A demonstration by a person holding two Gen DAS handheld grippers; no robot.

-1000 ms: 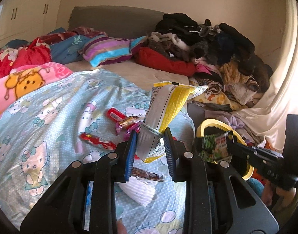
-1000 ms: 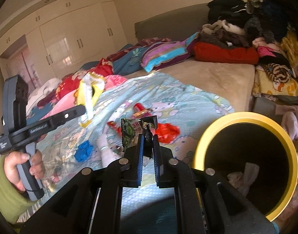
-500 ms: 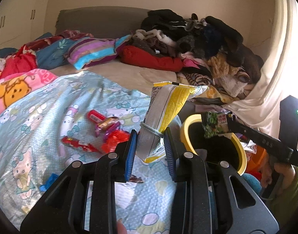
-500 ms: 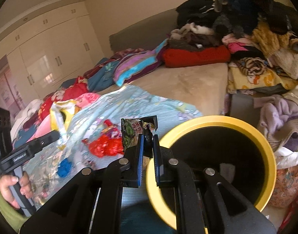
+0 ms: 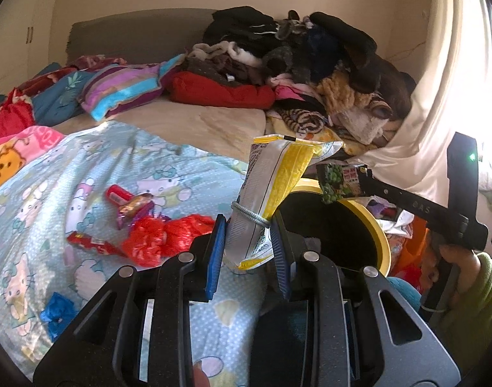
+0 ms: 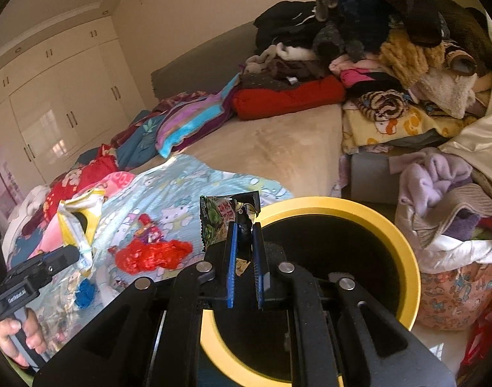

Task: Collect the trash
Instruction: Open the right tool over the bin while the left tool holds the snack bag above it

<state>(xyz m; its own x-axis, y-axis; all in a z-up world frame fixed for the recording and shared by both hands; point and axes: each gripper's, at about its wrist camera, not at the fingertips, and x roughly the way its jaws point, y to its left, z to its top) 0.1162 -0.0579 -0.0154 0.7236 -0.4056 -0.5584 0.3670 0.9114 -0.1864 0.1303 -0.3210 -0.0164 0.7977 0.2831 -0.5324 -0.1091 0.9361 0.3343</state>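
The left gripper (image 5: 249, 251) pinches a white-and-yellow bag (image 5: 271, 193) near its lower end, the fingers (image 5: 215, 254) pressed against its sides just below a rubber band (image 5: 250, 216) wound round it. The bag stands up from the fingers over the bed's near edge, beside the bin (image 5: 379, 242). The right gripper (image 6: 244, 258) has its fingers (image 6: 231, 258) nearly together on a small green-and-black wrapper (image 6: 218, 217), which sits right at the bin's (image 6: 407, 258) yellow rim, close to the black opening.

Both pieces look like thin empty foil or plastic film: very light, limp, crinkly and slick, so I judge that a light pinch holds them, and they may flutter or cling to the pads on release rather than drop straight. The bag looks stiffest at the banded neck, which makes that a sound place to grip. The wrapper is best taken by an edge, as it is now.

More trash lies on the blue blanket (image 5: 36, 225): a crumpled red plastic bag (image 5: 162, 238), a few red and purple sweet wrappers (image 5: 134, 206), and a blue scrap (image 5: 57, 311). All look equally light and soft.

The bag carries fine dark print, and the wrapper shows red characters on green, none of it legible. The side of the right gripper bears pale letters that cannot be read with confidence.
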